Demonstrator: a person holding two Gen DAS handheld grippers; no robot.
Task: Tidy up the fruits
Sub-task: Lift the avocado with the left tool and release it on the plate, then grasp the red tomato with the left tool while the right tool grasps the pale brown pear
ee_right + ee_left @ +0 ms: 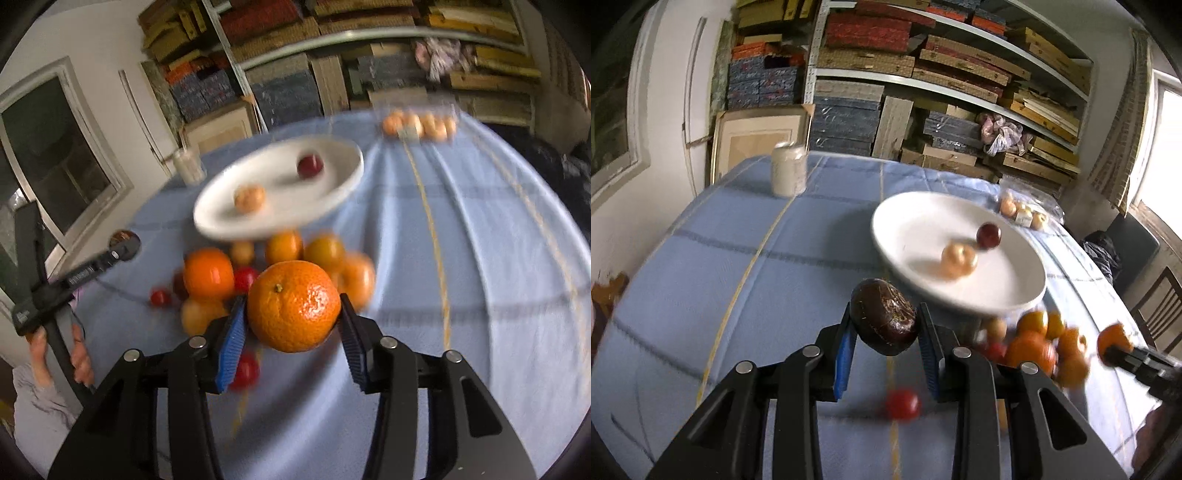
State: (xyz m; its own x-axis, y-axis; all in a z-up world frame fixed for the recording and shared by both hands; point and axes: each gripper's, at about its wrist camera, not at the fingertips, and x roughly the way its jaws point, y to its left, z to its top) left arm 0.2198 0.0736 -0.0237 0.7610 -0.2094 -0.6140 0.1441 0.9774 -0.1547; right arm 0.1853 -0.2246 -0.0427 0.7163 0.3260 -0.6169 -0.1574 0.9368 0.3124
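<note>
My left hand-held gripper point(884, 326), angled downward above the counter point(757, 266), clamps a dark fruit point(884, 321); my right hand-held gripper point(293, 319) clasps an orange point(293, 304). The fruit pile point(258, 266) beyond is blurred.

White plate point(343, 177): landmark. Fruit pile point(280, 254) crowds its near rim, blocks low approach there. Jar point(788, 170) stands well left-behind plate. Bagged fruit point(1023, 212) just behind-right. Blue cloth point(738, 258) left of plate bare, open passage.

Daylight from window point(1167, 147); motion blur on plate point(332, 184); fisheye-bent edges.
</note>
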